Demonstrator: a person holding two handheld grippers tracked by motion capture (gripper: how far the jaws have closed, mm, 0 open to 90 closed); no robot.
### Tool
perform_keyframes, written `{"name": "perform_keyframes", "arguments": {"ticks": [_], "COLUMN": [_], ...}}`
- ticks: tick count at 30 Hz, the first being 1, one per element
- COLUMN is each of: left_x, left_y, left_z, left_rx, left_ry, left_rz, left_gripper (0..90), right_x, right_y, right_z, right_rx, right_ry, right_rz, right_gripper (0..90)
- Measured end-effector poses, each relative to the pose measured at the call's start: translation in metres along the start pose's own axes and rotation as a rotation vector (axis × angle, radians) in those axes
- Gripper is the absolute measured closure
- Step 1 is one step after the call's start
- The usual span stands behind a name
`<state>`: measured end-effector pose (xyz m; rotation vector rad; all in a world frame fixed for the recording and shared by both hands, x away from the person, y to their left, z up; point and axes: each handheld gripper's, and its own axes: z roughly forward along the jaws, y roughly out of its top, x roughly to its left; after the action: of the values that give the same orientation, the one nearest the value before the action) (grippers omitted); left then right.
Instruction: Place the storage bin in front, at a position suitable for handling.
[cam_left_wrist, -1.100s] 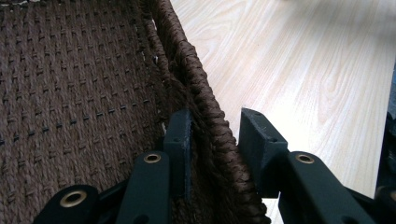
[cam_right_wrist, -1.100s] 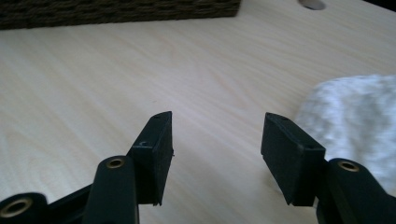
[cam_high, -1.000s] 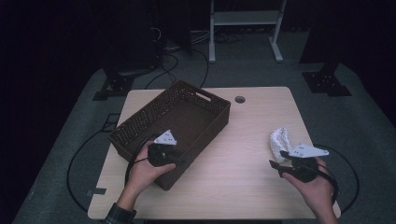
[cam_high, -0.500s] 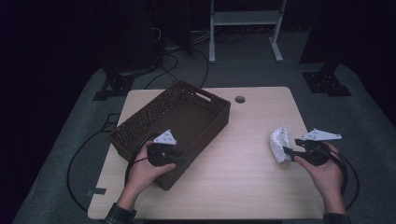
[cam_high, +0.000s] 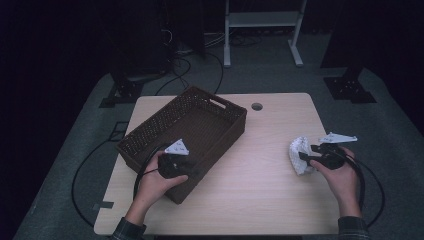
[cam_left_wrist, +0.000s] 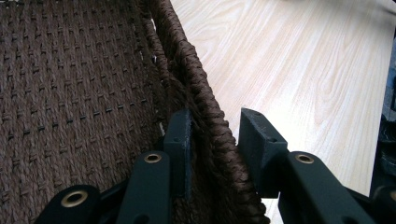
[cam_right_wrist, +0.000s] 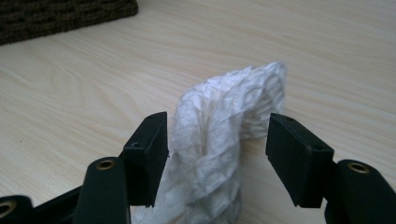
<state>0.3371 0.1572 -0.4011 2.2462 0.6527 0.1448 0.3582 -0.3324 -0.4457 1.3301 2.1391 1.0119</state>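
Two tongs at work: left tongs (cam_left_wrist: 212, 140) clamp basket (cam_high: 200, 120) rim, steadying it. Right tongs (cam_right_wrist: 217, 156) gape around white wad (cam_right_wrist: 224, 154), lying on worktop (cam_high: 260, 180) between jaws, not yet squeezed. Grasp, carry to basket remain, judging by layout.

No readable text, label or number appears anywhere.

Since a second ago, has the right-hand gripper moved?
Yes. The right gripper swung in beside the white foam net, away from the table's near edge.
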Motion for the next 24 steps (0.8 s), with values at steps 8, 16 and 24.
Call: {"name": "perform_keyframes", "arguments": {"ticks": [8,16,24], "left_x": [0.000,0.000,-0.001], "left_y": [0.000,0.000,-0.001], "left_z": [0.000,0.000,0.000], "left_rx": [-0.002,0.001,-0.008], "left_ry": [-0.002,-0.002,0.004], "left_rz": [0.002,-0.001,0.002], "left_gripper": [64.9,64.4,64.3], "right_x": [0.005,0.010,0.011], "right_y": [-0.010,-0.012,-0.011], "right_z": [0.022,0.026,0.023], "right_rx": [0.054,0.074,0.075], "right_ry": [0.006,0.023,0.031], "right_rz": [-0.012,-0.027,-0.003], "right_gripper": [41.2,60.5,72.8]}}
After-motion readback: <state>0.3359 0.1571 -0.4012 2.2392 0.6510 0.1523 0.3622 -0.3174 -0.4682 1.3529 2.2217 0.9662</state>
